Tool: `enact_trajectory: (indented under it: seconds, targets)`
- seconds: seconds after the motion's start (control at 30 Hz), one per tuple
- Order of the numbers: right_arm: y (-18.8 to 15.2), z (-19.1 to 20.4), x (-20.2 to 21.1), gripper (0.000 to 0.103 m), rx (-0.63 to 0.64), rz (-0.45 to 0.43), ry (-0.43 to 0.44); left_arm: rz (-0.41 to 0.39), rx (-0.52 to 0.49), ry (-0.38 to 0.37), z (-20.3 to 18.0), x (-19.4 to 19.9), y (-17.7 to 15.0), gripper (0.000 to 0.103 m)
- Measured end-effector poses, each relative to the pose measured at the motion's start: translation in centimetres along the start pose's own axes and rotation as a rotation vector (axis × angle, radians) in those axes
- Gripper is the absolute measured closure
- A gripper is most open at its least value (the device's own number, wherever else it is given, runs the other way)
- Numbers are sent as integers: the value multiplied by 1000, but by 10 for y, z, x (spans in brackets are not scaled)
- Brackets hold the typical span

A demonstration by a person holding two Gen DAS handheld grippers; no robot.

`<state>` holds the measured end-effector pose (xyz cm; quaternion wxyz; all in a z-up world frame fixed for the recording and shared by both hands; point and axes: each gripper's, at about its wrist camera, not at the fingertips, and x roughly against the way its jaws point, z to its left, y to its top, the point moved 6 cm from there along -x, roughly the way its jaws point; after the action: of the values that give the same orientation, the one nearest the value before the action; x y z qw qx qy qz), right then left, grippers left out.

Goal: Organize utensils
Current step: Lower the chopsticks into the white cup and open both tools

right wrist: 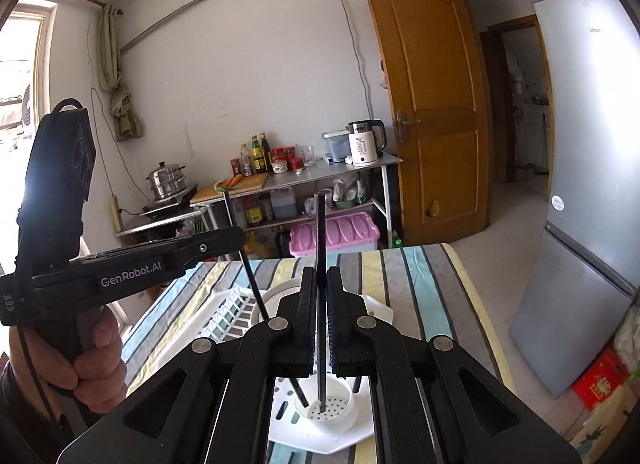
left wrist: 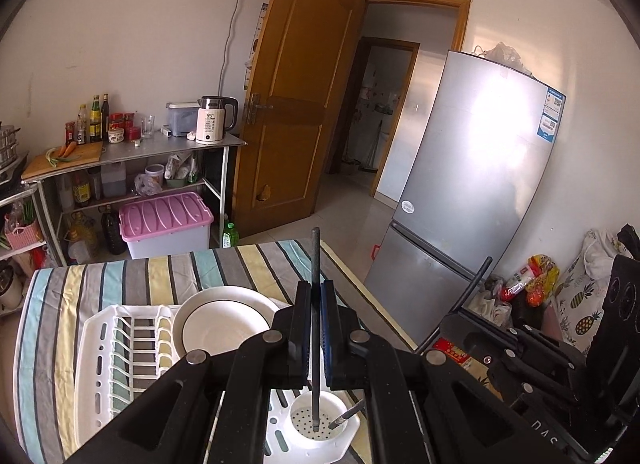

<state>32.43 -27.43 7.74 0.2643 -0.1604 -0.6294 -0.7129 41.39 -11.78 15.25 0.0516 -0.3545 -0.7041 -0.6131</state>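
My left gripper is shut on a black chopstick held upright, its lower tip inside the white perforated utensil cup of the dish rack. My right gripper is shut on a second black chopstick, also upright, with its tip in the same cup. The left chopstick leans in that cup in the right wrist view. The right chopstick's tip shows in the cup in the left wrist view. The left gripper's body is at the left of the right wrist view.
A white plate stands in the rack on the striped tablecloth. Beyond the table are a metal shelf with bottles and a kettle, a pink-lidded bin, a wooden door and a grey fridge.
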Motion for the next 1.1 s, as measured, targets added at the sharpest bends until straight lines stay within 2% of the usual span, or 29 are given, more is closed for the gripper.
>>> enact_trajectory:
  seconds: [0.4,0.77,0.97,1.1]
  targets:
    - [-28,-16,-37,98,-54,90,6,93,79,-14,24,-60,-35,99]
    - [-39,-50,-42,98,-120,107,-69,108,148,35,64,-54,-45,97]
    - [-49,-65,-44,96,-149,157,-110,123,134,82,76,-52,-59,96]
    - [-53,-65,-43,96,-142,179,-110,137,130,75,75,-47,-65,96]
